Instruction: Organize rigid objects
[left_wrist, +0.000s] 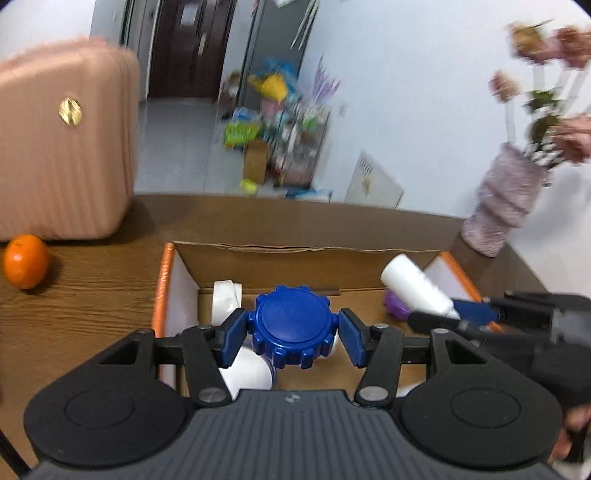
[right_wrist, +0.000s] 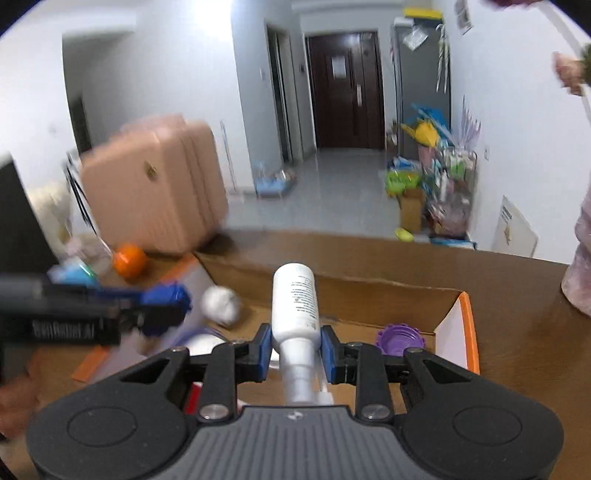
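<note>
The left gripper (left_wrist: 292, 332) is seen with its jaws clamped on the sides of a blue ridged lid (left_wrist: 292, 324), held over the open cardboard box (left_wrist: 266, 249), while the right gripper (right_wrist: 295, 349) has its jaws clamped on the shoulder of a white bottle (right_wrist: 295, 306), base pointing away, also above the box. Both items appear to be on their way in, so each is best lowered to a bare patch of the box floor before the jaws are parted, and the two grippers, now close together, are best kept from crossing. Inside the box a purple lid (right_wrist: 400, 338) is seen at the right, a white roll (left_wrist: 226, 297) at the far left, and other white items below the blue lid. The box rests on a brown wood-grain table (left_wrist: 92, 273). An orange (left_wrist: 26, 260) lies to the far left, beside a pink suitcase (left_wrist: 62, 147); a vase of flowers (left_wrist: 506, 199) stands at the far right. Beyond, a tiled hallway, a dark door and a cluttered rack are glimpsed.
</note>
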